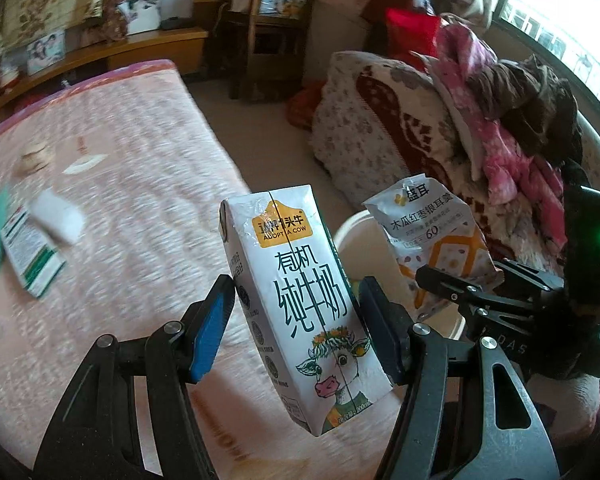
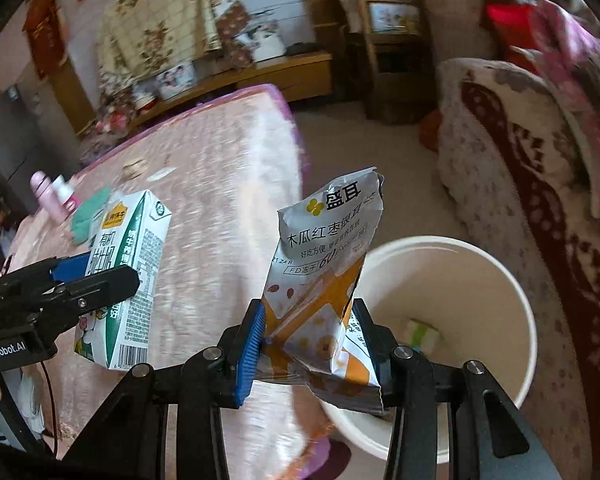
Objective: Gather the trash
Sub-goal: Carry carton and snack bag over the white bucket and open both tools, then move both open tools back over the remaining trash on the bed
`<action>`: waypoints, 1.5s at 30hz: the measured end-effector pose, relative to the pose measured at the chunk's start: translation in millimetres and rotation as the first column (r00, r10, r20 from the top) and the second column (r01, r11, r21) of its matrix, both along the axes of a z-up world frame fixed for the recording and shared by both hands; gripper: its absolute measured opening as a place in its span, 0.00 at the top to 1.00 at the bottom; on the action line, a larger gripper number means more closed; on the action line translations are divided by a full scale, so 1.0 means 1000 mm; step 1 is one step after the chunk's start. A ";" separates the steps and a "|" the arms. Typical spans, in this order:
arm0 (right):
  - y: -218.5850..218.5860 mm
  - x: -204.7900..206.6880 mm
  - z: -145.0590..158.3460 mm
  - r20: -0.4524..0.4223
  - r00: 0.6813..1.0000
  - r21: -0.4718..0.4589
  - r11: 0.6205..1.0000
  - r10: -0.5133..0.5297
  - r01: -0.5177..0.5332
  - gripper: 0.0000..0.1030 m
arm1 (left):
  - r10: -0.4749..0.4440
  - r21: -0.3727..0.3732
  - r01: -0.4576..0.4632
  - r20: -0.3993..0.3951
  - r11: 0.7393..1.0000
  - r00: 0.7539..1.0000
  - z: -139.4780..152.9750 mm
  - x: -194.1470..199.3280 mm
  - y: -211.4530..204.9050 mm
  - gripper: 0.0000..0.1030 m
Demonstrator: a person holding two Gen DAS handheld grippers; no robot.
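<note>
Left tool (image 1: 296, 320) clamps carton (image 1: 300, 300); right tool (image 2: 312, 344) clamps pouch (image 2: 324, 280), lower centre, above bin (image 2: 480, 264) for dropping.

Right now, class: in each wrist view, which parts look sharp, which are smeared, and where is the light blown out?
Left wrist view: milk carton sharp, bedspread streaked by motion blur, window blown out at top right. Right wrist view: snack pouch sharp, bedspread and sofa smeared; both fisheye, edges curved.
</note>
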State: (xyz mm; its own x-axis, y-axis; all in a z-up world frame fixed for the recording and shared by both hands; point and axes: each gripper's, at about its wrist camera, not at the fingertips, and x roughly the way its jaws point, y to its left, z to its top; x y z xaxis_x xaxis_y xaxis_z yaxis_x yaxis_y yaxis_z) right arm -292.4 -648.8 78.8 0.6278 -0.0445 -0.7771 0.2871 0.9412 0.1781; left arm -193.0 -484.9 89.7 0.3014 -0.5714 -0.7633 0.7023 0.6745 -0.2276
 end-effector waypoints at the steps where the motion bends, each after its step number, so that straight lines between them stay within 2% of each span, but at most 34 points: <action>1: -0.007 -0.003 0.000 -0.001 1.000 -0.001 1.000 -0.014 0.014 0.60 | -0.010 -0.001 0.010 0.000 1.000 1.000 0.000 -0.001 -0.008 0.39; 5: -0.027 -0.014 -0.005 -0.016 0.998 -0.004 0.998 -0.067 0.067 0.60 | -0.049 -0.005 0.049 -0.008 0.999 0.999 -0.002 -0.005 -0.034 0.39; 14: -0.060 -0.029 -0.029 -0.070 0.984 0.016 0.986 -0.164 0.165 0.59 | -0.122 -0.033 0.120 -0.079 0.992 0.989 -0.021 -0.009 -0.077 0.39; 20: -0.069 -0.033 -0.035 -0.077 0.975 0.006 0.977 -0.210 0.212 0.45 | -0.155 -0.063 0.149 -0.114 0.987 0.981 -0.032 -0.010 -0.090 0.38; 21: -0.070 -0.035 -0.035 -0.075 0.973 0.003 0.975 -0.220 0.221 0.37 | -0.158 -0.060 0.152 -0.121 0.987 0.980 -0.034 -0.009 -0.091 0.38; 22: -0.071 -0.036 -0.035 -0.073 0.970 -0.005 0.973 -0.231 0.231 0.33 | -0.156 -0.052 0.151 -0.122 0.987 0.980 -0.036 -0.010 -0.091 0.38; 34: -0.055 -0.030 -0.037 -0.079 0.974 0.013 0.976 -0.214 0.215 0.33 | -0.091 -0.004 0.091 -0.056 0.996 0.994 -0.035 -0.003 -0.062 0.38; 45: -0.028 -0.014 -0.023 -0.069 0.980 -0.006 0.983 -0.184 0.184 0.33 | 0.004 0.009 -0.004 -0.004 1.000 1.000 -0.028 0.011 -0.013 0.38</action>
State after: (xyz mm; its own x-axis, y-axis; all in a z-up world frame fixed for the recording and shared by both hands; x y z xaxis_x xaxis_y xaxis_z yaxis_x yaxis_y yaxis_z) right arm -306.8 -676.7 56.3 0.5536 -0.1542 -0.8184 0.4669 0.8712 0.1517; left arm -181.8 -498.0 62.0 0.3003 -0.5634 -0.7697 0.6990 0.6791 -0.2244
